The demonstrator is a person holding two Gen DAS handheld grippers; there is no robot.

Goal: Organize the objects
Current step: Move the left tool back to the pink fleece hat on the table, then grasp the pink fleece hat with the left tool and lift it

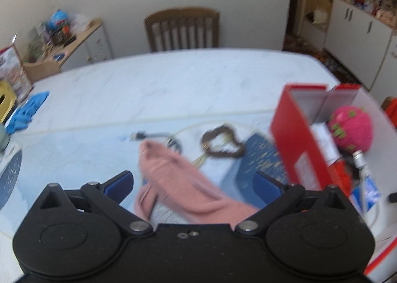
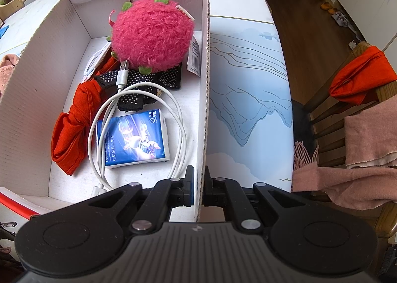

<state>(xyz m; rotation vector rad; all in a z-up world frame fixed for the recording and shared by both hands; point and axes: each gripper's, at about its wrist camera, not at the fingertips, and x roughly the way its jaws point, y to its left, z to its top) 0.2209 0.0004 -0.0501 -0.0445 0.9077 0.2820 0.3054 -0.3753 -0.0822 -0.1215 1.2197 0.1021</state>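
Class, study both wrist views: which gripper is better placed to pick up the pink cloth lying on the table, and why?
Left. The left gripper is open with the pink cloth right below it on the table. The right gripper is shut on the box wall, steadying the box.

The left wrist view looks forward and down across the table (image 1: pixel 173 79) from just behind the left gripper (image 1: pixel 193 183), whose black body fills the bottom of the frame. It faces a wooden chair (image 1: pixel 182 28) and wall at top centre, and the picture is blurred. The red box (image 1: pixel 292 139) sits at the right edge, seen from outside and partly inside.

The right wrist view looks steeply down from close above the same red box (image 2: pixel 206 84), which fills the left and centre of the frame, with floor at upper right. Both views share the box and its pink plush toy (image 1: pixel 351 128) (image 2: pixel 151 37).
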